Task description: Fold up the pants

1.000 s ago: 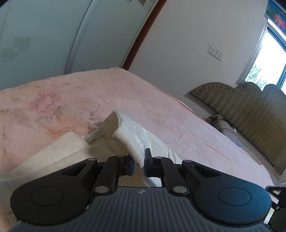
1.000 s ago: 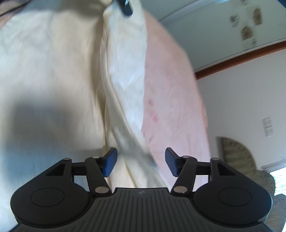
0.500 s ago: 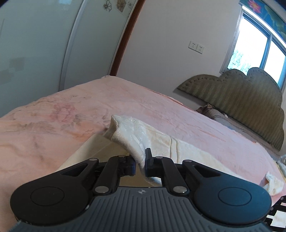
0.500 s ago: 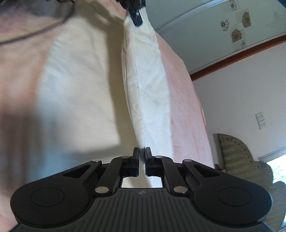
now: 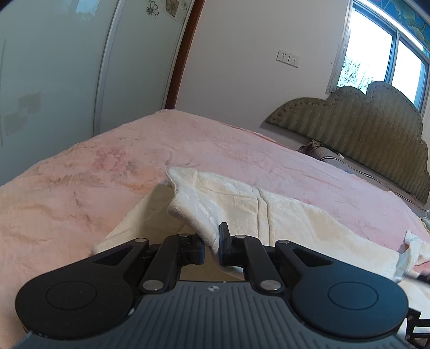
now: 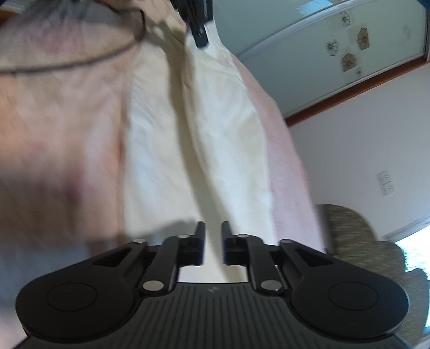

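The cream fleece pants lie stretched out on the pink bed. My left gripper is shut on one end of the pants and lifts that edge a little off the blanket. In the right wrist view the pants run as a long folded strip from my right gripper up to the left gripper at the top. My right gripper is shut on the near end of the pants, with cloth between the nearly closed fingers. That view is blurred by motion.
The pink flowered blanket covers the whole bed. An olive padded headboard stands at the right under a window. A pale wardrobe and a white wall with sockets lie beyond the bed.
My right gripper closed on the near end of the pants. Both grippers lifted and carried the top layer sideways. The left view swung toward the headboard.
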Motion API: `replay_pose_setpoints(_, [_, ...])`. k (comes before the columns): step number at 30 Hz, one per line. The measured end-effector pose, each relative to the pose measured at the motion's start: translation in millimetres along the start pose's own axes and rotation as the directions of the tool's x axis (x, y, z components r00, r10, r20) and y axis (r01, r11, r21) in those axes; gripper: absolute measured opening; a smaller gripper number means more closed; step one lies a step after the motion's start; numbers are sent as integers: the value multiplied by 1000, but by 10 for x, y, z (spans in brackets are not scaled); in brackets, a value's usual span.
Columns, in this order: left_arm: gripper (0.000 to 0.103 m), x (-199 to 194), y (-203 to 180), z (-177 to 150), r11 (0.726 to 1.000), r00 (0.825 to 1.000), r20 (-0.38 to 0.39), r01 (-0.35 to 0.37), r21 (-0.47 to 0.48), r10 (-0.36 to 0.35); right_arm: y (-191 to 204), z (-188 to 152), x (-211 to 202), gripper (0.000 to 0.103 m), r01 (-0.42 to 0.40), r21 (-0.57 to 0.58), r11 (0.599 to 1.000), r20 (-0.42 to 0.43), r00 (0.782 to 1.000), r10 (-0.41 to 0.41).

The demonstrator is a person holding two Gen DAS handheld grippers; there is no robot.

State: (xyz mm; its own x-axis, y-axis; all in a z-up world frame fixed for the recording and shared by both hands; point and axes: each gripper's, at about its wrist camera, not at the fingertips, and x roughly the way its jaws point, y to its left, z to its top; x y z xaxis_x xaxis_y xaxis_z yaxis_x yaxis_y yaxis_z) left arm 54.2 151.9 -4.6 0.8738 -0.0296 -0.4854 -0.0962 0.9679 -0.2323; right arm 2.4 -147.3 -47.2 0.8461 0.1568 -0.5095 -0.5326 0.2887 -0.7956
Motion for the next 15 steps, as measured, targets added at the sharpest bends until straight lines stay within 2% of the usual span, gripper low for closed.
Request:
replay_pose_setpoints(2, [12,38,-7,-6,1000,1000,-11,-9,-7,9,-69,-96,42,78,47,-27,999,-10,999,-47])
replay_pose_setpoints(6, [14,149,27,6,998,998,-59,-24,-54,20,-227,-193,237,78,-2,13,1000,-35,999,2])
replay_pose_setpoints(7, [22,181,49,19,997,997,-70,-23,-75,17,-247,-172,332,77,-7,30,1000,-37,999,8])
replay_pose_setpoints(9, [22,239,113,45,990,996,-88,-17,-137,5,-279,-142,463,55,-8,44,999,-48,999,10])
replay_pose_setpoints(10, [22,261,142,56,986,996,-93,-11,-165,-5,-316,-119,550,33,-8,59,998,-66,998,11])
replay_pose_setpoints(11, [22,278,167,67,983,995,-97,-6,-185,-12,-342,-110,613,19,-8,73,997,-77,997,14])
replay_pose_setpoints(12, [14,283,186,76,981,995,-99,-9,-193,-10,-360,-107,662,14,-14,88,996,-81,996,21])
replay_pose_setpoints(13, [13,269,197,79,981,995,-97,-8,-195,-12,-355,-106,689,8,-28,101,994,-83,996,36])
replay_pose_setpoints(15, [12,223,218,83,981,996,-85,5,-191,-22,-296,-99,678,6,-34,93,995,-87,995,43])
